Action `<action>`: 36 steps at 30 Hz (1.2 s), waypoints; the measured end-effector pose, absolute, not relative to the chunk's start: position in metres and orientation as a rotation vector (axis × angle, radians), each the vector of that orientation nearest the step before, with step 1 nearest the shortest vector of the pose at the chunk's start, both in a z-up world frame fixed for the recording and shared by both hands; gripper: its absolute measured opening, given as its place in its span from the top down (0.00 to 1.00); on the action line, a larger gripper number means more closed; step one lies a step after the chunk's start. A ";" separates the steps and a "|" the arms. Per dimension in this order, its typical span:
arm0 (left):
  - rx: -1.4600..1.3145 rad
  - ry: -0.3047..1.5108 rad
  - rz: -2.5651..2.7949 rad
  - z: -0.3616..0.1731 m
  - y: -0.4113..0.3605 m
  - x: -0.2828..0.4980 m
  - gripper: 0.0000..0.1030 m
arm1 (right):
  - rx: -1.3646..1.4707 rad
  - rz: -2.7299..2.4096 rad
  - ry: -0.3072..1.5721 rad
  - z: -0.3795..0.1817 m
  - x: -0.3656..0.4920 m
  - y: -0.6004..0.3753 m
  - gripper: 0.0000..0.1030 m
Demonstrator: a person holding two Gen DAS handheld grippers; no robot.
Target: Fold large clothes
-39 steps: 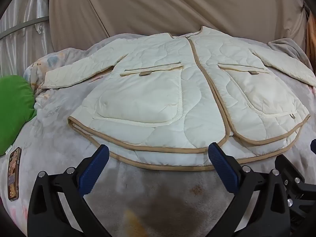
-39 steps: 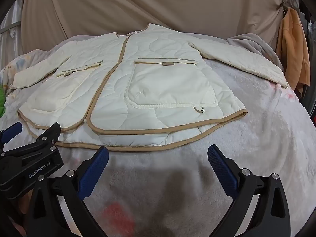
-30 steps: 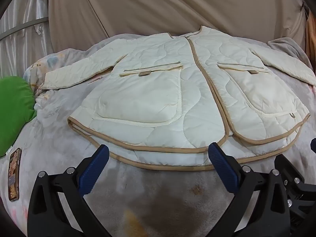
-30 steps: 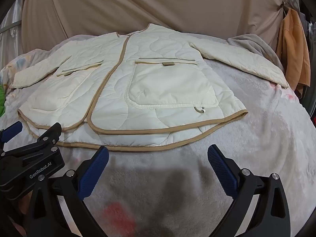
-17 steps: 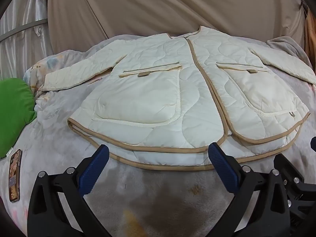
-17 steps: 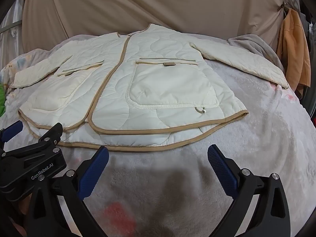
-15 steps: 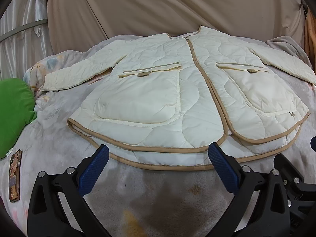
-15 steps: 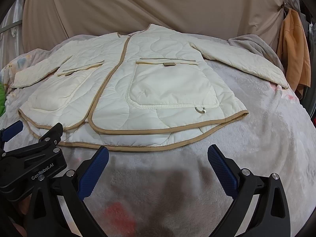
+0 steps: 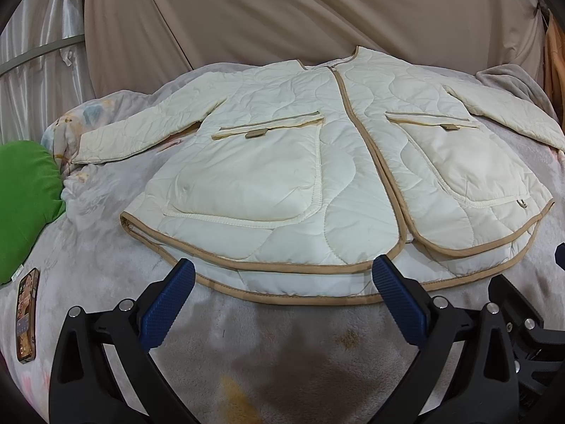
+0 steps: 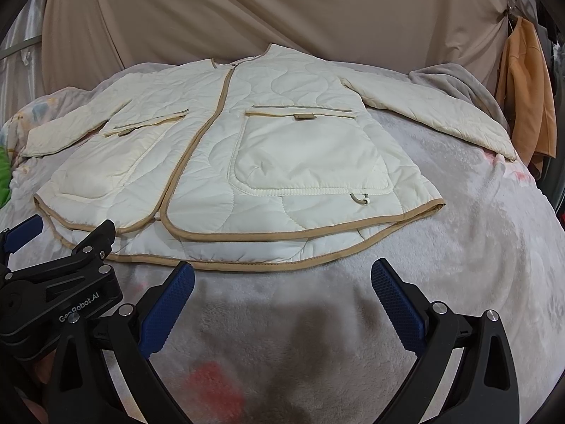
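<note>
A cream quilted jacket (image 9: 310,176) with tan trim lies flat and face up on the grey blanket (image 9: 282,353), sleeves spread to both sides. It also shows in the right wrist view (image 10: 247,162). My left gripper (image 9: 282,282) is open and empty, just short of the jacket's hem. My right gripper (image 10: 282,282) is open and empty, also just short of the hem, to the right of the left one. The left gripper's body shows at the lower left of the right wrist view (image 10: 60,289).
A green cushion (image 9: 24,198) and a phone (image 9: 26,314) lie at the left of the bed. A tan curtain (image 9: 282,10) hangs behind. An orange garment (image 10: 526,88) hangs at the far right. A grey blanket fold (image 10: 455,81) lies behind the right sleeve.
Both grippers have crept very slightly; the jacket lies as before and both grippers stay open.
</note>
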State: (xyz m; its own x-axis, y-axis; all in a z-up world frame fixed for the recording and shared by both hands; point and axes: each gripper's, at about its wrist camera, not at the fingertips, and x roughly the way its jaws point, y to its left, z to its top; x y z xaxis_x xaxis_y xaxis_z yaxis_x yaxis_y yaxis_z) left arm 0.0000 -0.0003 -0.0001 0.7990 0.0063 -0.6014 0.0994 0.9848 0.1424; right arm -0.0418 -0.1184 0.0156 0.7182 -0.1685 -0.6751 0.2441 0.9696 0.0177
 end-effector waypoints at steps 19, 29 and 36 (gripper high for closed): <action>0.172 0.640 -0.049 0.000 0.000 0.000 0.05 | 0.110 -0.229 0.728 0.015 -0.044 -0.118 0.05; 0.173 0.639 -0.049 0.000 0.000 0.000 0.05 | 0.111 -0.229 0.726 0.017 -0.043 -0.117 0.05; 0.173 0.639 -0.049 0.000 0.000 0.000 0.05 | 0.111 -0.228 0.725 0.017 -0.043 -0.117 0.05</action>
State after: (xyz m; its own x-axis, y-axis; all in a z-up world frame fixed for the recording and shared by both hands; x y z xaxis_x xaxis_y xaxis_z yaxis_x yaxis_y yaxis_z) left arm 0.0003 -0.0001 -0.0001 0.8020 0.0079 -0.5972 0.0988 0.9844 0.1457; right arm -0.0431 -0.1172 0.0173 0.7249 -0.1684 -0.6680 0.2450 0.9693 0.0215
